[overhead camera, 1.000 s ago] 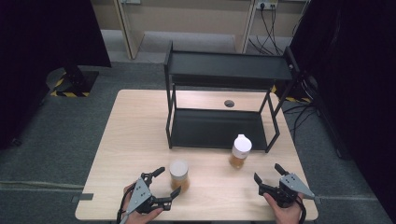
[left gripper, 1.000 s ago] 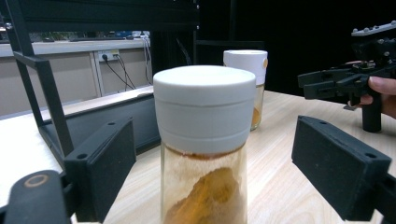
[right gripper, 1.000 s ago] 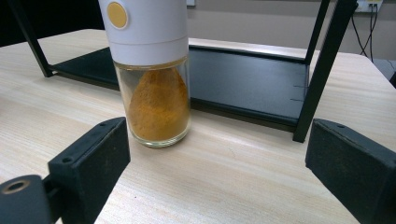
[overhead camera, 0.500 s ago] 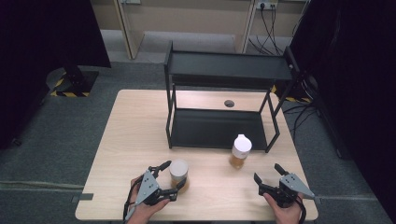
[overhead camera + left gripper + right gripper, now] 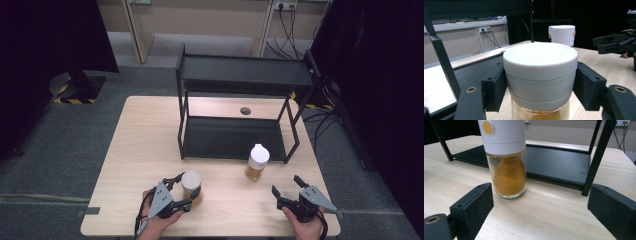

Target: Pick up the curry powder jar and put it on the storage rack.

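Spice jars on our table (image 5: 145, 145): two counted, beside one black shelf rack (image 5: 240, 75). Our left gripper (image 5: 540, 87) has just closed and clamps the near jar (image 5: 540, 75) by its white cap, amber powder below, near the front edge. Second jar (image 5: 506, 157) stands free; our right gripper (image 5: 536, 212) gapes apart.
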Available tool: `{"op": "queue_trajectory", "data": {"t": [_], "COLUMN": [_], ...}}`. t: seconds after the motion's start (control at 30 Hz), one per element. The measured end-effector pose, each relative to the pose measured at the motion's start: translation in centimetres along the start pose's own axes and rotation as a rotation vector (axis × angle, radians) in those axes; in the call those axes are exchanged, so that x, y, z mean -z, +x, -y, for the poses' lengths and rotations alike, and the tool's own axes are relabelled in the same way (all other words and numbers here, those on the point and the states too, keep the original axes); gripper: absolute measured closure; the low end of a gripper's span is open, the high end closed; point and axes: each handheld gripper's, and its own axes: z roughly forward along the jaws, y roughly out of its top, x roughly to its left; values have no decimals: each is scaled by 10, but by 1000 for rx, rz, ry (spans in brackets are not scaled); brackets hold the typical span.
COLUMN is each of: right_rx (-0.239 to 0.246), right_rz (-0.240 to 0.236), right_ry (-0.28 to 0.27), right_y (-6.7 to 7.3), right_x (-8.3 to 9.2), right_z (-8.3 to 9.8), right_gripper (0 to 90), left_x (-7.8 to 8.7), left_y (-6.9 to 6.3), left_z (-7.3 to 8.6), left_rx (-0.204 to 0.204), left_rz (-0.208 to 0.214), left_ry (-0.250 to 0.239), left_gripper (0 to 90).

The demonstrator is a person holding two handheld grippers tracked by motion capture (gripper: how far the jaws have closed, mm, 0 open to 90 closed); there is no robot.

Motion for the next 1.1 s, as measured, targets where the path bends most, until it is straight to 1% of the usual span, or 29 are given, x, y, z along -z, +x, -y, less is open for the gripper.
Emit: {"op": "queue_trajectory", "data": {"t": [0.13, 0.23, 0.27, 0.63, 0.77, 1.1], "right_rx": [1, 1, 1, -1, 0, -1], "right_rz": [-1, -1, -1, 0, 0, 0], "right_ry": [0, 0, 1, 2, 2, 1], "right_y": [0, 0, 0, 0, 0, 0], "right_x": [0, 0, 0, 0, 0, 0], "right_z": [0, 0, 0, 0, 0, 0], "right_gripper": [69, 69, 69, 69, 69, 69], "left_x": [0, 1, 1, 2, 1, -2], "left_y": [-2, -2, -3, -8, -9, -8], "left_z": [-2, -3, -5, -24, -32, -47], "left_rx": [-1, 9, 14, -2, -10, -14], "left_rz": [-10, -12, -14, -61, -81, -118], "left_ry": [8, 4, -2, -47, -57, -88], "left_gripper": [334, 334, 334, 334, 334, 335]}}
